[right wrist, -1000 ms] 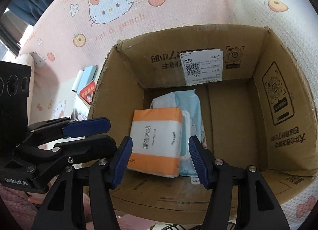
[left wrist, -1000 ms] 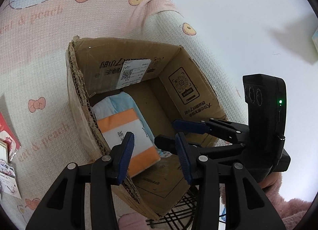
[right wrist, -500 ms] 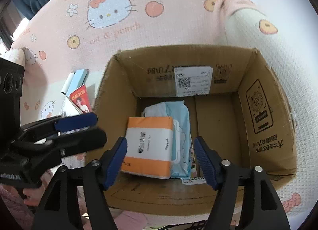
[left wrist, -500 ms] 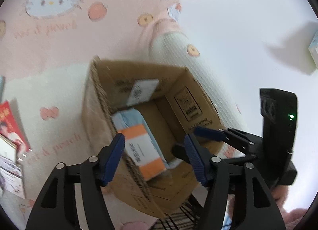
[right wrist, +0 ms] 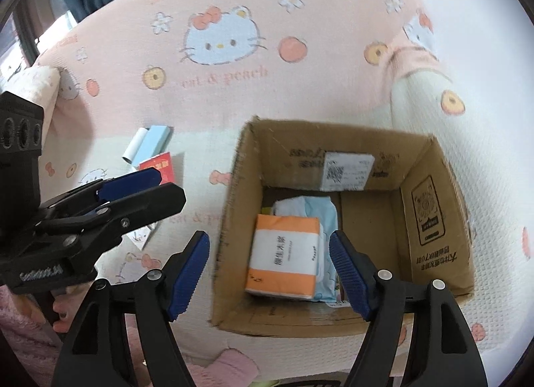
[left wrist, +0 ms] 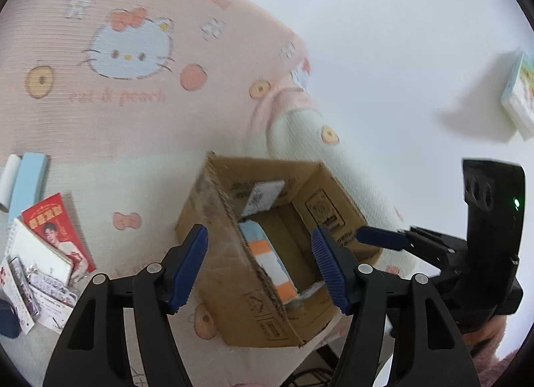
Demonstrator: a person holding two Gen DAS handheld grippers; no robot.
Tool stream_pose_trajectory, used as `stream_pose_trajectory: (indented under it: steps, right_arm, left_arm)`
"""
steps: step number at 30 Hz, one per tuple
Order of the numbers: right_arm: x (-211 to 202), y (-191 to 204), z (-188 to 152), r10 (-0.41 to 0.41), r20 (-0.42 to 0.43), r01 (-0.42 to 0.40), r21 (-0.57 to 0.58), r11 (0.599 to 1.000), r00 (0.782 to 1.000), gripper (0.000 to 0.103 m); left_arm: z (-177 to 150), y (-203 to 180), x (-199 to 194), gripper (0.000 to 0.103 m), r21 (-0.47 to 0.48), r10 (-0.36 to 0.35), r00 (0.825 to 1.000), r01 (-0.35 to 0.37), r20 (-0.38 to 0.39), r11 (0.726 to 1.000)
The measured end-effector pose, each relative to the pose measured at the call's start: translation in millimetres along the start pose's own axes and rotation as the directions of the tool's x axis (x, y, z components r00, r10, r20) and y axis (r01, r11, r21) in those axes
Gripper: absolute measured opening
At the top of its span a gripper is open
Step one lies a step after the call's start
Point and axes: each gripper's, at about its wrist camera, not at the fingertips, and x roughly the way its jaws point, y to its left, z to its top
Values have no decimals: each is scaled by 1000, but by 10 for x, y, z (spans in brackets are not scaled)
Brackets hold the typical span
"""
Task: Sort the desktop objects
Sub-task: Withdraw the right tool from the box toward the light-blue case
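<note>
An open cardboard box [right wrist: 434, 220] stands on a pink Hello Kitty blanket; it also shows in the left wrist view [left wrist: 230, 273]. Inside lie an orange-and-white tissue pack [right wrist: 283, 255] on a light blue wipes pack [right wrist: 325, 213]; the tissue pack shows in the left wrist view [left wrist: 270, 260]. My left gripper [left wrist: 260, 268] is open and empty above the box's near left side. My right gripper [right wrist: 268, 273] is open and empty, raised above the box's front. Each gripper shows in the other's view, the right [left wrist: 383, 240] and the left [right wrist: 133, 183].
Left of the box lie a red card with a portrait [left wrist: 56, 230], a light blue box with a white roll [left wrist: 25, 180], a notebook and small packets [left wrist: 36, 273]. The same pile shows in the right wrist view [right wrist: 157, 153]. A small book [left wrist: 520, 100] lies far right.
Both grippers have risen and pulled back from the box, which looks smaller now. The left gripper has swung left, bringing the pile of cards into view. Both jaws have opened wider.
</note>
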Motion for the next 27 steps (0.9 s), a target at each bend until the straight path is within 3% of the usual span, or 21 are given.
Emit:
stream_pose_trajectory:
  steps: [11, 14, 20, 27]
  right_arm:
    - [-56, 491, 66, -20, 6, 20, -60, 998, 1000, 74]
    - [-11, 658, 148, 5, 19, -3, -73, 997, 1000, 74]
    - [-31, 1066, 324, 85, 126, -70, -120, 990, 988, 74]
    - [192, 1424, 431, 144, 90, -123, -202, 972, 986, 75]
  left_arm:
    - [-71, 586, -595, 69, -54, 4, 994, 2, 105, 999]
    - [-133, 757, -734, 69, -66, 45, 990, -36, 131, 997]
    - [-248, 1113, -1013, 69, -85, 156, 973, -143, 168, 986]
    - [-401, 1565, -1235, 69, -166, 244, 955, -217, 168, 962]
